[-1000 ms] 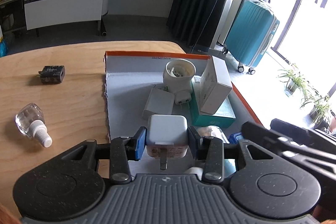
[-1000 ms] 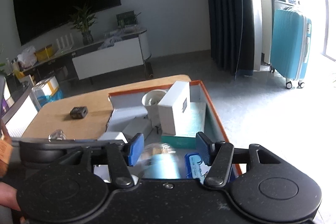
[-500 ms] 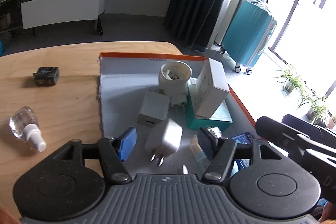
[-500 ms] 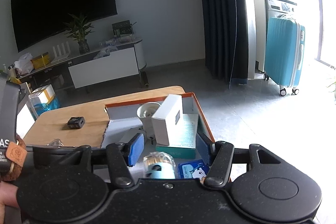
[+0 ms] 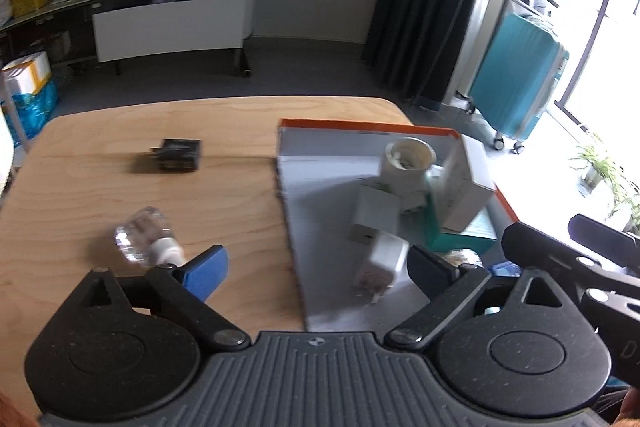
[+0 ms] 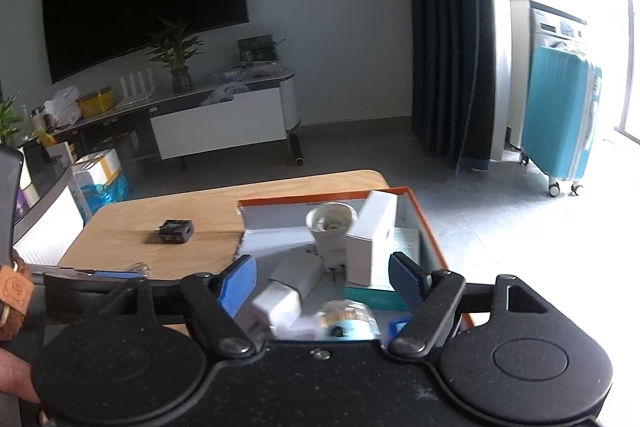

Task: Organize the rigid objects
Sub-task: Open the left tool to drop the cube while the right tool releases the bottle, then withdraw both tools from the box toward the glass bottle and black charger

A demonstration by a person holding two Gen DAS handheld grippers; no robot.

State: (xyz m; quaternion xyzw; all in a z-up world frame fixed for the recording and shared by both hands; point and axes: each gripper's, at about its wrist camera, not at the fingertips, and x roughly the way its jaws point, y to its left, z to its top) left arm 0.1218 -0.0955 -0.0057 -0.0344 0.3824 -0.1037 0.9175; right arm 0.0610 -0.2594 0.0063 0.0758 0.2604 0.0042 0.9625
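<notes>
Plywood table (image 5: 224,195) fills the left wrist view, carrying an orange-rimmed box (image 5: 320,211) at 3 o'clock, with a black adapter (image 5: 180,155) at 10 and a clear bottle (image 5: 144,239) at 9. White charger (image 5: 382,263) lies in the box between the left gripper's (image 5: 316,267) spread, empty fingers. Right gripper (image 6: 320,279) hangs likewise apart and empty; a TV console (image 6: 220,123) sits at 11, a teal suitcase (image 6: 560,119) at 2.

The table (image 5: 224,195) is pale wood with a faint grain. Near its right edge sits an orange-rimmed box (image 5: 360,125) with a grey floor, holding white chargers (image 5: 382,259), a white carton (image 5: 466,187) and a teal box (image 5: 460,239) (its top paler). A black adapter (image 5: 180,155) and a clear bottle (image 5: 140,239), white-capped, lie on the bare wood.
</notes>
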